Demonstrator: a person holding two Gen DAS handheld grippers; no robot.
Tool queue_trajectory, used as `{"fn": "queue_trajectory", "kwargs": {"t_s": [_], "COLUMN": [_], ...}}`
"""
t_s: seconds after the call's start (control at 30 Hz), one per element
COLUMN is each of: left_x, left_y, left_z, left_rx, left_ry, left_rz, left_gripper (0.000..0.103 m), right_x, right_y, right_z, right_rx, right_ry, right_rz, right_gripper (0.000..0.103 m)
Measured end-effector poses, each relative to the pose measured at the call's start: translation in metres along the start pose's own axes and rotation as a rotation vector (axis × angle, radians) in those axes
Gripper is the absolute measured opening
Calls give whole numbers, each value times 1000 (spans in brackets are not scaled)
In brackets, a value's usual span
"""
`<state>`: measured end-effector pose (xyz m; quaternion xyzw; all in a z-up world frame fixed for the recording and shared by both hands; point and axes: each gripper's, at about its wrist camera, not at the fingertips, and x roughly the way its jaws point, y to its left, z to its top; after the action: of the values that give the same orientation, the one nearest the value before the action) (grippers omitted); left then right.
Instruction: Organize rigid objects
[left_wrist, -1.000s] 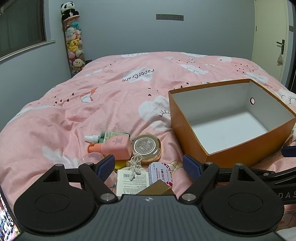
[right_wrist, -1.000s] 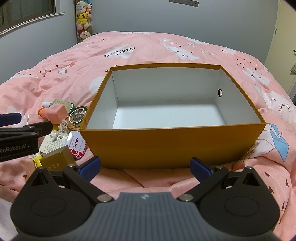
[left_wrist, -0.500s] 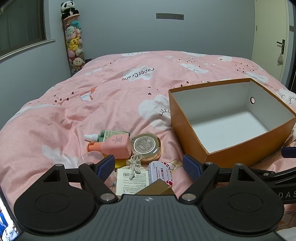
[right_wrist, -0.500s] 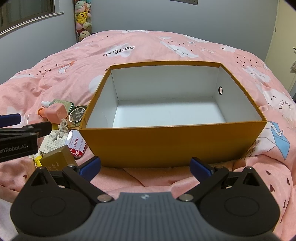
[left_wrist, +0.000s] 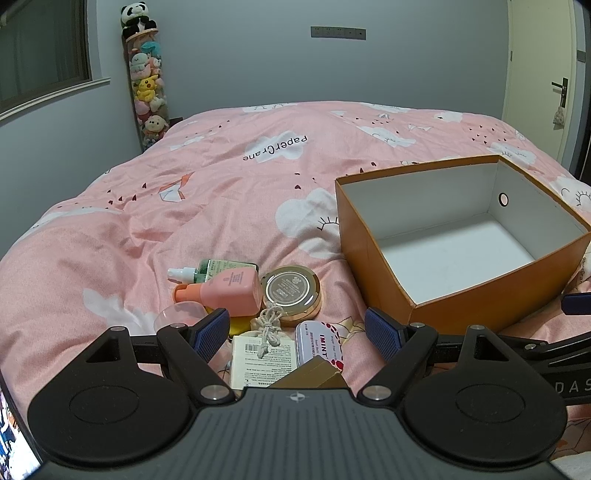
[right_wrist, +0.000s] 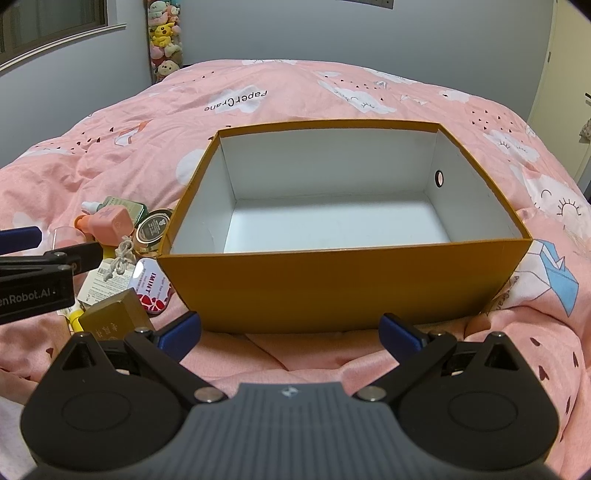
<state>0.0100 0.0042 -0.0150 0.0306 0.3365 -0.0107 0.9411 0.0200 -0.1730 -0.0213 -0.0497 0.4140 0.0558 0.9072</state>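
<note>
Orange cardboard with a white lining: that is the box (right_wrist: 343, 288) in front of your right gripper (right_wrist: 290, 330), open-topped, with nothing in it and a small round hole in its right-hand wall. It sits on the bed just past your right gripper's blue fingertips (right_wrist: 400, 334), which stand wide apart and hold nothing.

The things to sort lie in a tight cluster just left of the box's near-left corner. Your left gripper (left_wrist: 297, 332) hovers over them, its jaws spread wide and empty. Farthest from you are a pink bottle (left_wrist: 225, 291) with an orange cap, lying on its side, and behind it a green spray bottle (left_wrist: 212, 267) with a white nozzle. Touching the pink bottle on the right is a round gold tin (left_wrist: 291, 291) with a dark lid. Nearer you lie a white "IMINT" tin (left_wrist: 317, 341), a white printed packet (left_wrist: 258, 360) with a knotted string (left_wrist: 269, 325) on top, and a gold box (left_wrist: 310, 376) partly hidden by the gripper body. A clear round lid (left_wrist: 181, 314) and something yellow (left_wrist: 240, 325) sit at the left edge of the pile.

Everything rests on a rumpled pink duvet (left_wrist: 184, 221) printed with clouds and "PaperCrane". Beyond it you see a grey wall, a tall tube of plush toys (left_wrist: 147, 85) in the far-left corner, a window on the left and a door (left_wrist: 543, 88) on the far right.
</note>
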Motion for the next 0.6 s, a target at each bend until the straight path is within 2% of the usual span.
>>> {"fn": "queue_trajectory", "kwargs": {"t_s": [0.3,0.37,0.4,0.5,0.6], "left_x": [-1,-1,-1,2,2], "left_y": [3,8,11,20,29], "left_z": [-1,-1,-2,-1,-1], "left_rx": [-10,-32,-39,-62,-75], "left_ry": [2,7,15,53,79], "left_rz": [-26,-37,-52,-99,-137], "left_gripper": [96,86,83,83,83], "right_x": [4,5,6,11,18], "right_y": [-1,1,2,5,8], "right_z": [-1,-1,0,0,2], "right_rx": [3,-6,-9,-29,-43], "right_ry": [24,32,37,65,98], "right_rz": [18,31,38,58,121], "right_gripper": [100,100,100,100,100]}}
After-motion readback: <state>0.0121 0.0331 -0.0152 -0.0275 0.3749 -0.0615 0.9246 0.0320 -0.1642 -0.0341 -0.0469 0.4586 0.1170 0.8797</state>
